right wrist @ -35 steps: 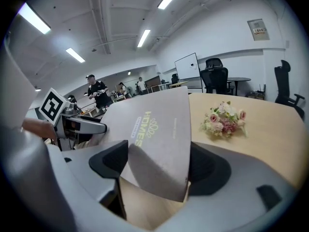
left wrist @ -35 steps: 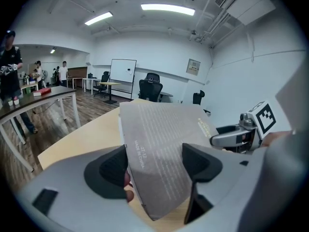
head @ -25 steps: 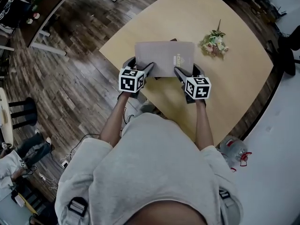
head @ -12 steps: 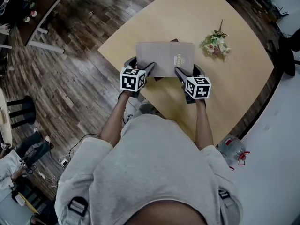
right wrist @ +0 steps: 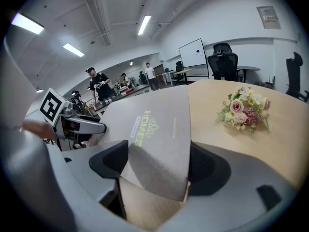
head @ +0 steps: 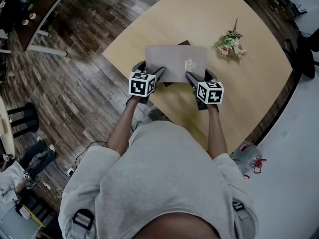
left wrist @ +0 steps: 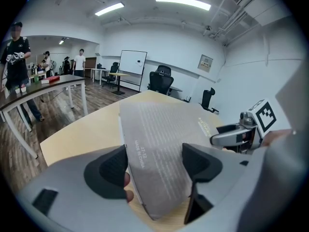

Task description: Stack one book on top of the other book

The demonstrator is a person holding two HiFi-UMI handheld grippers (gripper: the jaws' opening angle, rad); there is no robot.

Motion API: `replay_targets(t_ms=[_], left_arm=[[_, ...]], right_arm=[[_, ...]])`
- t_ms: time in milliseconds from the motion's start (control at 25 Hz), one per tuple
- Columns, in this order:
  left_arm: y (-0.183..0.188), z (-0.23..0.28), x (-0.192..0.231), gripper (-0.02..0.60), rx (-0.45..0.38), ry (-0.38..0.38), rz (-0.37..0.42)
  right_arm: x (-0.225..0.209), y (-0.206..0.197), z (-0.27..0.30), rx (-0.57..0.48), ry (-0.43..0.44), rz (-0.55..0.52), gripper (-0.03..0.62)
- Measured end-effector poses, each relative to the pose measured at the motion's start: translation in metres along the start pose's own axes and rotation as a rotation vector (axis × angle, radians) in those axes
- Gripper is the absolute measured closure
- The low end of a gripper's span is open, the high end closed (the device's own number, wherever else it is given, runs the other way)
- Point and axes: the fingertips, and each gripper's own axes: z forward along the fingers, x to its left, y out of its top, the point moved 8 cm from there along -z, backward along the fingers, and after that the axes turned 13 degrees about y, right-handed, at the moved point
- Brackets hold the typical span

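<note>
A grey book (head: 175,62) with pale print on its cover hangs level over the tan table (head: 239,93), held by its two near corners. My left gripper (head: 149,69) is shut on the near-left corner, and the book (left wrist: 164,134) runs between its pads. On the near-right corner my right gripper (head: 198,75) is shut, with the cover (right wrist: 154,124) between its jaws. A dark second book (head: 184,43) lies on the table under the grey one; only a sliver shows at the far edge.
A small bunch of flowers (head: 228,46) lies on the table to the right of the books. A plastic bottle with a red cap (head: 246,158) stands on the floor at the right. Office chairs and people are far off in the room.
Both grippers and the grey book have sunk a little toward the table and the dark book. The grip on both corners is unchanged.
</note>
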Motion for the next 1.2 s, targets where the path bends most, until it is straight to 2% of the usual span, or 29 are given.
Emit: replay_targets(t_ms=[560,1200], left_arm=[[0.003,0.018,0.005,0.218,0.031,-0.04,0.023],[-0.002,0.035,0.012,0.213,0.071,-0.089,-0.032]], right_arm=[[-0.009,-0.005,0.012,0.014,0.018,0.062,0.203],[-0.015,-0.005,0.018,0.02,0.011,0.088,0.198]])
